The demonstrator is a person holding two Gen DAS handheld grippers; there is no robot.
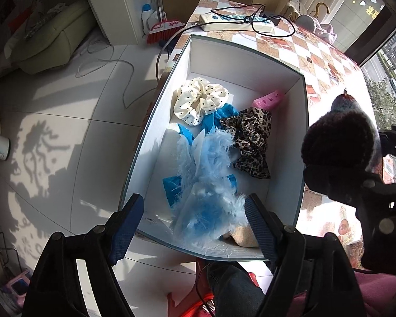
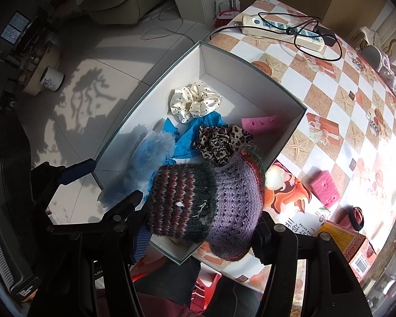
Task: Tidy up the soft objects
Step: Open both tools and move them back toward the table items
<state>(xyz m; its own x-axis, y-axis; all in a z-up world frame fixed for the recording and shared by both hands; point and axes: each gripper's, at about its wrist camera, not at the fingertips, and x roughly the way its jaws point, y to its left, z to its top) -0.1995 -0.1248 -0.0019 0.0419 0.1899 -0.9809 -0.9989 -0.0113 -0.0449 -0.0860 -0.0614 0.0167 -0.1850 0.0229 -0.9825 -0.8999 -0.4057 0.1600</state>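
A white cardboard box (image 1: 302,121) with stiff, straight walls sits at the near left edge of the worktop (image 2: 338,111), which wears a glossy checked cloth printed with starfish. Inside lie a cream satin scrunchie with black dots (image 1: 199,100), a crinkled leopard-print scrunchie (image 1: 252,140), a porous pink sponge (image 1: 268,99), crumpled blue film and a fluffy pale-blue feathery piece (image 1: 208,185). The left hand-held gripper (image 1: 195,227) hangs above the fluffy piece with its ribbed blue pads spread wide, pressing on nothing. The right hand-held gripper (image 2: 200,231) clamps a chunky knitted hat (image 2: 206,200), striped in maroon and grey and lilac, over the box's near right corner. A second pink sponge (image 2: 326,189) rests on the cloth to the right.
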